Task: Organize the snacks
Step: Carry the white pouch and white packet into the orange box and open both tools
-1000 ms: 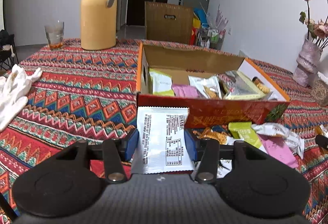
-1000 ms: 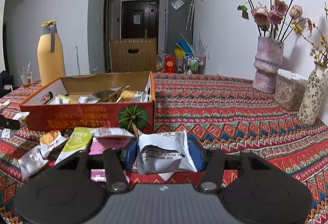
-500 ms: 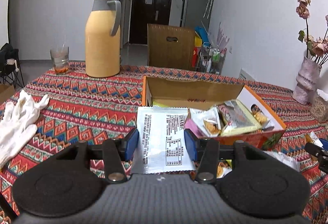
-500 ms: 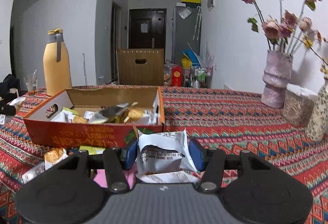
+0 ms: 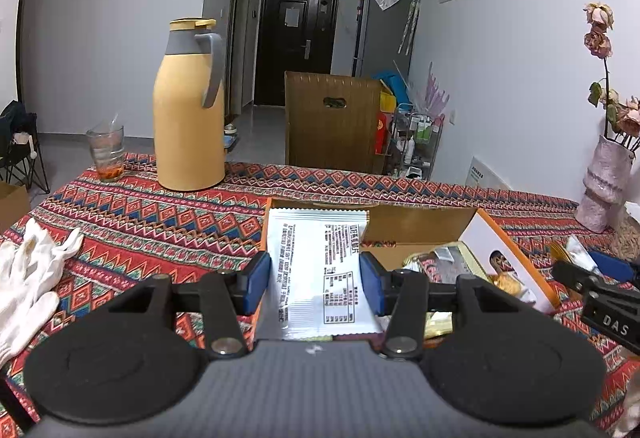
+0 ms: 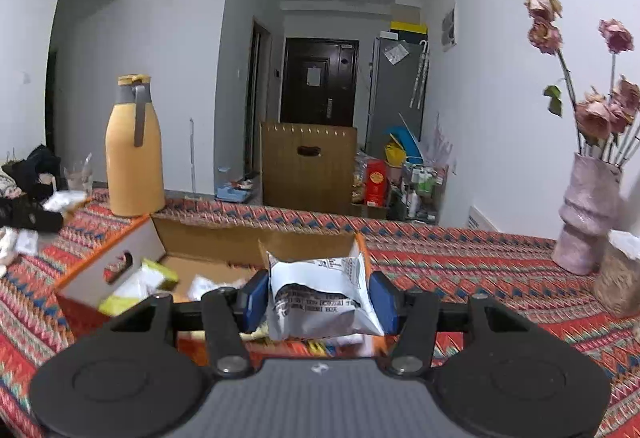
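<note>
Snack packets, flat (image 5: 320,270) and crumpled (image 6: 322,302); cardboard box (image 6: 208,238) beneath.

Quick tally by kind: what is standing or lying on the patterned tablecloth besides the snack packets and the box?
Yellow thermos jug: 1
Clear drinking glass: 1
White cotton gloves: 1 heap, number of gloves unclear
Pink ceramic vase with dried roses: 1
Total: 4 kinds

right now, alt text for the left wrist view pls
The left gripper holds a flat white snack packet upright over an open cardboard box of snacks on a patterned tablecloth. A yellow thermos stands behind.
</note>
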Demonstrator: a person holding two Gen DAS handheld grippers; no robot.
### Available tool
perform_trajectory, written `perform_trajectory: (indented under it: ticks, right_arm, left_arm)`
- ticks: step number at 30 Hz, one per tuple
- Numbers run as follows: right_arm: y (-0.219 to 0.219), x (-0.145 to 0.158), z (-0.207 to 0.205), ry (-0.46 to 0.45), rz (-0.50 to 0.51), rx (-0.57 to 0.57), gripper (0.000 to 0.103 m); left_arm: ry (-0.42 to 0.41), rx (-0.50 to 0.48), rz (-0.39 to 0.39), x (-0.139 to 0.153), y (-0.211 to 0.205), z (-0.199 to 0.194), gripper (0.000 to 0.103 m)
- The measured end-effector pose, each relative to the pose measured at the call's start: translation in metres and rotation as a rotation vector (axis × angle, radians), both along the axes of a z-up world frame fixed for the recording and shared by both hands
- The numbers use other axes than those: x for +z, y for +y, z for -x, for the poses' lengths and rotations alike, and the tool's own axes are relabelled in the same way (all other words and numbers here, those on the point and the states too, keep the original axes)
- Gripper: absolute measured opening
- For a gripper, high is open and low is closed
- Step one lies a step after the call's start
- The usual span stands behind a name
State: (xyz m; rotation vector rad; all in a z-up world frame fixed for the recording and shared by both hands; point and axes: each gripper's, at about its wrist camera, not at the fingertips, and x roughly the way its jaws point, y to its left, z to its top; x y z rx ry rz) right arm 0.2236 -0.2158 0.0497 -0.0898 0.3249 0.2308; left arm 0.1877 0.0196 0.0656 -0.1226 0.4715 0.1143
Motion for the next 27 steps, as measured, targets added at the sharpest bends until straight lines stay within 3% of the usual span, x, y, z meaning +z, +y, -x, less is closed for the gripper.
perform_trajectory:
  ticks: [13, 25, 27]
  right_arm:
    - [0.033, -0.01, -0.06, 0.059, 0.029, 0.019, 0.053]
    - [0.039, -0.044, -0.1, 0.153, 0.028, 0.0, 0.054]
    - [0.037, -0.047, -0.102, 0.16, 0.02, 0.0, 0.059]
  left_arm:
    - [0.037, 0.015, -0.01, -0.01, -0.013, -0.058, 0.05]
    - [0.148, 0.028, 0.005, -0.053, -0.012, -0.103, 0.05]
    - [0.158, 0.022, 0.011, -0.057, -0.012, -0.105, 0.051]
